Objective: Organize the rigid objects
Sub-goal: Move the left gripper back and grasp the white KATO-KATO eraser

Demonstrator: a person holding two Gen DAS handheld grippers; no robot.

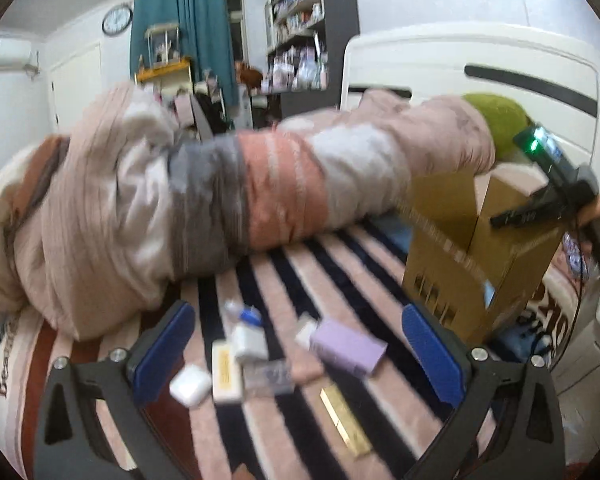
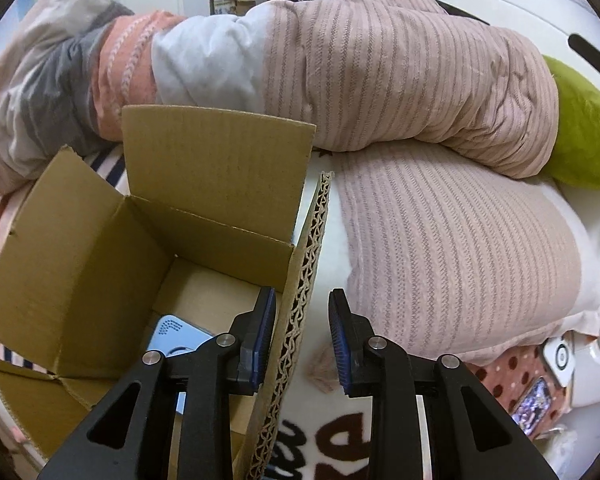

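Striped in pink, navy and white, the bed cover (image 1: 340, 276) carries everything, with a rolled pink quilt (image 1: 204, 200) heaped along the far side. Small rigid pieces lie clustered in front of the left tongs (image 1: 296, 354): a lilac rectangular box (image 1: 350, 348), a white rounded earbud-style case (image 1: 191, 385), a gold bar-shaped box (image 1: 345, 420) and a few pale packets, all loose on the bed, presumably waiting to be gathered. Those left tongs hang spread wide above the cluster, holding nothing and touching nothing. Off to the right stands the open brown cardboard box (image 2: 84, 264), flaps up, likely the collecting bin, since a light-blue plastic item (image 2: 176, 334) already lies inside. The right tongs (image 2: 302, 344) straddle the box's right corrugated flap (image 2: 300, 312), partly parted; the left pad looks against the cardboard, the right pad clear, seemingly steadying the flap.
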